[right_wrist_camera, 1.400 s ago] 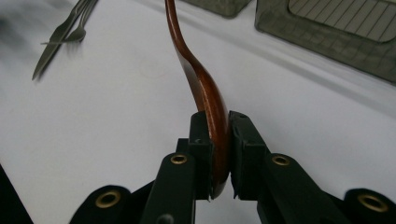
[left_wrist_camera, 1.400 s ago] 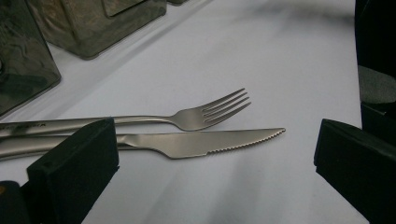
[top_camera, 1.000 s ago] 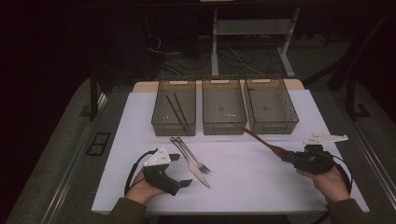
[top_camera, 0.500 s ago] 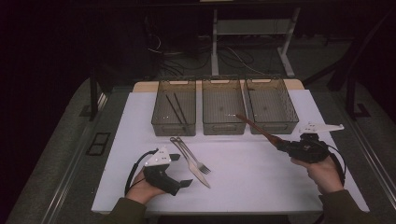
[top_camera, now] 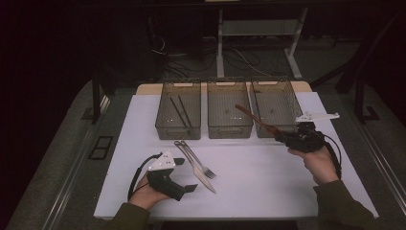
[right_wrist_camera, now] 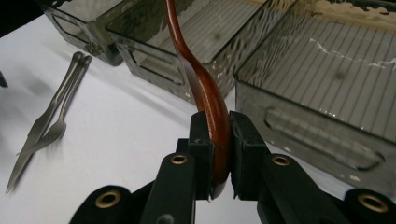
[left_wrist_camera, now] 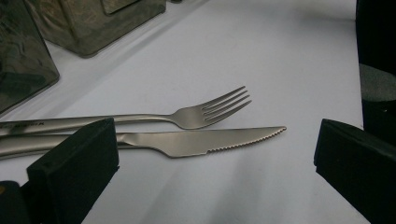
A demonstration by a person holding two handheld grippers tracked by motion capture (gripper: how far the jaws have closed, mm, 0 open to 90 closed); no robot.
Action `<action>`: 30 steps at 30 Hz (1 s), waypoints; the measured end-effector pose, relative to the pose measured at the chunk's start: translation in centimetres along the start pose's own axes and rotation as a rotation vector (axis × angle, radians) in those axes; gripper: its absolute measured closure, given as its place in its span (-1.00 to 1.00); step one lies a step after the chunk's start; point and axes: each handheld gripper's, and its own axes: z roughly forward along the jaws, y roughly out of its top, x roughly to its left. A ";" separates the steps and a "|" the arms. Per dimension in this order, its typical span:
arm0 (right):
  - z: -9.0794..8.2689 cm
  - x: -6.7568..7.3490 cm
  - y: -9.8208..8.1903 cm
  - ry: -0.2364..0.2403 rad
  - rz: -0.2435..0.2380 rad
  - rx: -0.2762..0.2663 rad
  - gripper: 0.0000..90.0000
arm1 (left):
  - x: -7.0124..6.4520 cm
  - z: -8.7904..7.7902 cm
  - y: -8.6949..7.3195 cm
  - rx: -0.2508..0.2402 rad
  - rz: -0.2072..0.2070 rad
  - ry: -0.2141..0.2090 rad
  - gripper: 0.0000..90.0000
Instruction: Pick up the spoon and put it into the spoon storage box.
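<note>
My right gripper (top_camera: pixel 283 138) is shut on the thick end of a reddish-brown wooden utensil (top_camera: pixel 253 120), held above the white mat in front of the right bin (top_camera: pixel 282 128). Its thin end slants up and left over the middle bin (top_camera: pixel 229 130). In the right gripper view the pads (right_wrist_camera: pixel 201 140) squeeze the wooden handle (right_wrist_camera: pixel 205 93). My left gripper (top_camera: pixel 186 175) rests open on the mat at the front left, nothing between its jaws. A steel fork (left_wrist_camera: pixel 205 112) and a serrated knife (left_wrist_camera: pixel 201 142) lie just beyond it, side by side.
Three clear smoky bins stand in a row at the mat's far edge; the left bin (top_camera: pixel 165 128) holds two dark chopsticks (top_camera: pixel 179 111). Fork (top_camera: pixel 198 163) and knife (top_camera: pixel 202 178) lie at the mat's (top_camera: pixel 268 191) middle left. Dark floor surrounds the table.
My right hand has risen and moved toward the bins and slightly left, carrying the wooden utensil so its tip now reaches over the middle bin. The left hand has stayed put.
</note>
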 end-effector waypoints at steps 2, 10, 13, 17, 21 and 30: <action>0.3 0.1 0.4 0.001 -0.001 -0.004 0.79 | -0.1 0.0 0.0 -0.001 -0.007 -0.001 -1.00; 1.9 0.3 2.3 -0.016 -0.002 -0.007 0.78 | 0.0 0.0 0.0 -0.003 -0.009 -0.002 -1.00; 2.6 0.3 3.2 -0.022 0.007 -0.009 0.78 | 0.0 0.0 -0.1 -0.008 -0.013 -0.002 -1.00; 3.5 0.3 4.1 -0.038 0.023 0.000 0.79 | 0.0 0.0 0.0 -0.005 -0.008 -0.005 -1.00; 4.7 0.4 5.3 -0.049 0.026 0.013 0.79 | -0.1 0.0 0.0 -0.008 -0.010 -0.005 -1.00; 7.0 1.5 7.1 -0.067 0.022 0.045 0.78 | -0.1 0.0 0.0 -0.015 -0.013 -0.007 -1.00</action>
